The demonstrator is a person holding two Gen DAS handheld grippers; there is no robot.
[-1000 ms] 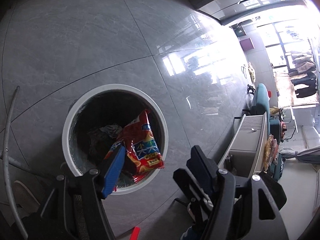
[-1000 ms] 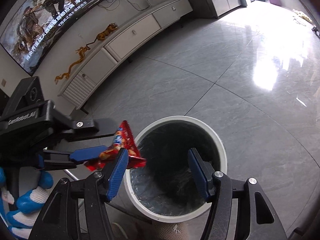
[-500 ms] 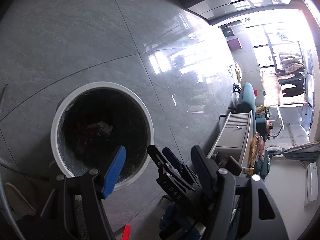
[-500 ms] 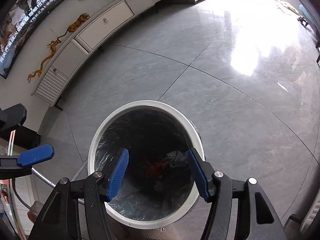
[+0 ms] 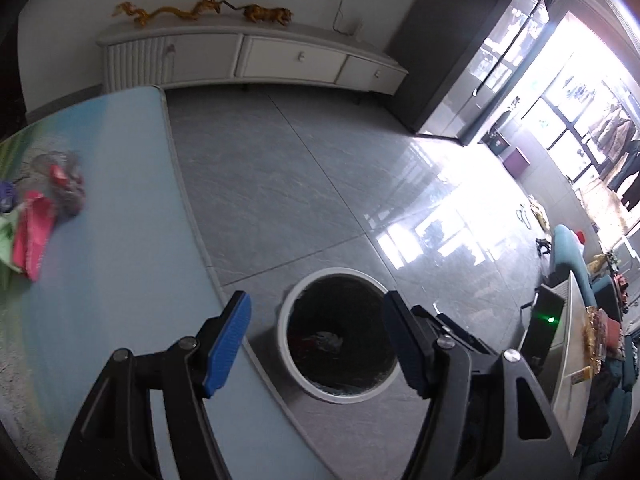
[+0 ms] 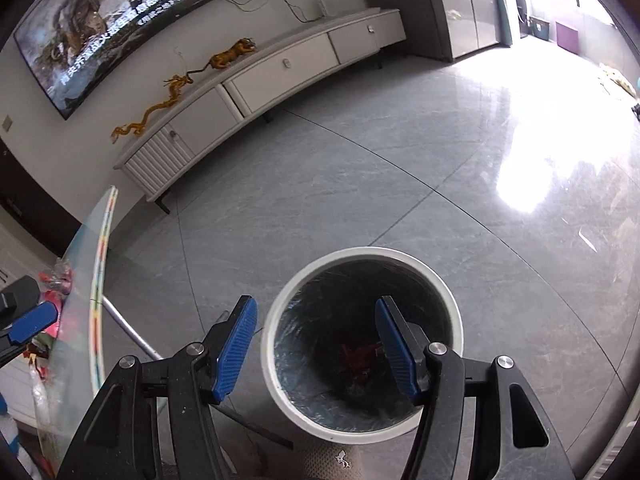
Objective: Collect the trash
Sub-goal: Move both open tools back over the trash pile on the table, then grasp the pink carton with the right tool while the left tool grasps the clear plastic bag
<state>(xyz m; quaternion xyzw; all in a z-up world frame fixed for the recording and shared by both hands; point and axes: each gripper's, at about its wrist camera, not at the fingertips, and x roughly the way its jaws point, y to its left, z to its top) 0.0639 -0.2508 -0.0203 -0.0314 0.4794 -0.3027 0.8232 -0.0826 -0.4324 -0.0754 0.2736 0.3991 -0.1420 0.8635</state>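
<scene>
The red snack bag that the left gripper (image 5: 316,340) pinched a second ago over the bin (image 5: 286,344) is gone from its fingers; it now lies at the bottom of the bin, a red crumple (image 6: 360,356) among dark contents, so one piece of trash is delivered. The left view has also swung away from the bin mouth and now takes in the tabletop (image 5: 120,240) to the left of the bin; I judge that the left hand is turning back for the next piece.

From left to right, relative to the bin: on the tabletop, well left of the bin, lies the remaining trash; I count about three pieces, one pink wrapper (image 5: 34,236), one clear crumpled wrapper with red in it (image 5: 66,182), and one green piece at the edge of the picture (image 5: 6,240), but the blur makes this count unsure. There is one bin, standing on the floor just beside the tabletop edge. There are two grippers, both above the bin; the left gripper has its fingers spread with nothing between them; the right gripper (image 6: 312,348) also has its fingers spread and empty, directly over the bin mouth.
</scene>
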